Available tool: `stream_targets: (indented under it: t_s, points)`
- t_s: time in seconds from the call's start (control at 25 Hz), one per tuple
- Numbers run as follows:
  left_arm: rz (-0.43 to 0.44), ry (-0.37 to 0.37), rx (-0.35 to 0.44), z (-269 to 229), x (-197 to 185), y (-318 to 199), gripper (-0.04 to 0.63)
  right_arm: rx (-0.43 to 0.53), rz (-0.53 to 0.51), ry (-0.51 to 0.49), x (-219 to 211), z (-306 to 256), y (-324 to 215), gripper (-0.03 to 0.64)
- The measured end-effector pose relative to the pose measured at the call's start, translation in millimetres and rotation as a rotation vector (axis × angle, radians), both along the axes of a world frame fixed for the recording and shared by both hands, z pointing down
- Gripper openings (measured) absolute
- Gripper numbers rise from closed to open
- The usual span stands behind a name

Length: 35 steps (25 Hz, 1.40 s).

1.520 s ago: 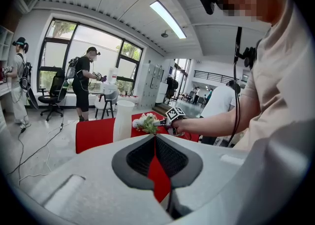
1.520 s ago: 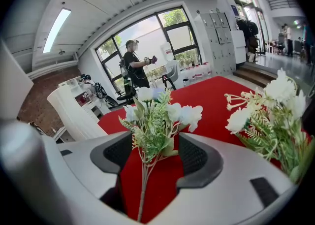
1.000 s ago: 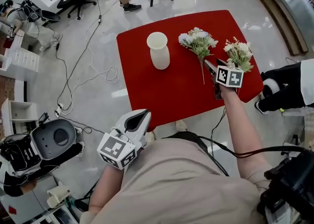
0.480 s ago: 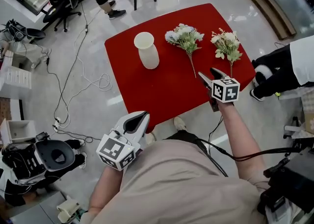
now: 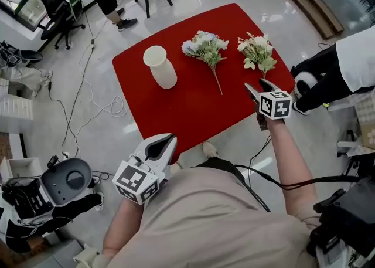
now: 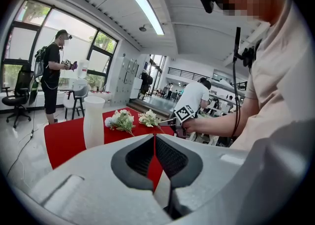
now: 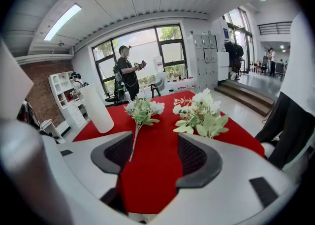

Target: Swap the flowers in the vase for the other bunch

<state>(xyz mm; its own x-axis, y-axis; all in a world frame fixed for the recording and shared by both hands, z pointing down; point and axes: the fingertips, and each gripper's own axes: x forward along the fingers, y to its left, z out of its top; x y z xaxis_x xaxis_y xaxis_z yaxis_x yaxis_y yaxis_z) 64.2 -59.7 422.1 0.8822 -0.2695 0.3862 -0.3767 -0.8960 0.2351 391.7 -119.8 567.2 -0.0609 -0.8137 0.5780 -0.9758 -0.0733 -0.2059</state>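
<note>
Head view: the red table (image 5: 187,105) fills the middle. The white vase (image 5: 159,66) stands upright at about 10 o'clock on it. Two bunches lie flat on the cloth, blooms away from me: the first bunch (image 5: 205,47) near 12 o'clock, the second bunch (image 5: 256,51) at about 2 o'clock, apart from each other and from the vase. My right gripper (image 5: 258,85) hangs over the table's edge at 3 o'clock. The second bunch lies just beyond its tips at 12 o'clock, not between them. My left gripper (image 5: 166,140) sits off the table's near edge at 7 o'clock, well apart from everything.

Left gripper view: the left gripper (image 6: 155,139) has its jaws drawn together at the tips, with only a sliver of red cloth showing below and nothing gripped. The vase (image 6: 93,122) stands at 10 o'clock beyond them, both bunches to its right.

Right gripper view: the right gripper (image 7: 153,141) has its jaws spread wide and empty, with bare cloth between. The first bunch (image 7: 141,110) lies at 11 o'clock, its stem running down beside the left pad. The second bunch (image 7: 202,113) lies at 1 o'clock, just past the right pad. The vase (image 7: 97,107) is at 10 o'clock.
</note>
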Motion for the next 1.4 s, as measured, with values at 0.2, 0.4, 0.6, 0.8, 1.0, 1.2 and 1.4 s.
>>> stream_targets:
  t_s: [0.2, 0.4, 0.6, 0.8, 1.0, 1.2, 1.4]
  points:
    - [-0.015, -0.009, 0.016, -0.2, 15.0, -7.3, 0.009, -0.012, 0.019, 0.059, 48.8, -2.5, -17.5, 0.295]
    - [-0.082, -0.016, 0.019, -0.6, 17.5, -17.7, 0.009, -0.048, 0.024, 0.098, 95.0, 2.4, -44.8, 0.295]
    - [-0.142, -0.025, 0.016, 0.8, 20.6, -22.0, 0.009, -0.094, 0.037, 0.094, 133.6, 15.3, -72.1, 0.295]
    - [-0.211, -0.026, 0.02, 2.5, 23.6, -26.6, 0.009, -0.159, 0.039, 0.043, 162.8, 42.7, -97.3, 0.288]
    - [-0.272, -0.042, 0.011, 6.4, 17.2, -25.4, 0.009, -0.24, 0.032, -0.07, 172.4, 73.5, -113.4, 0.288]
    - [-0.299, -0.05, 0.006, 6.7, 18.0, -24.2, 0.009, -0.325, 0.014, -0.138, 174.9, 102.9, -119.8, 0.269]
    - [-0.318, -0.059, 0.007, 4.5, 17.0, -25.0, 0.009, -0.326, 0.011, -0.181, 175.5, 111.0, -120.3, 0.163]
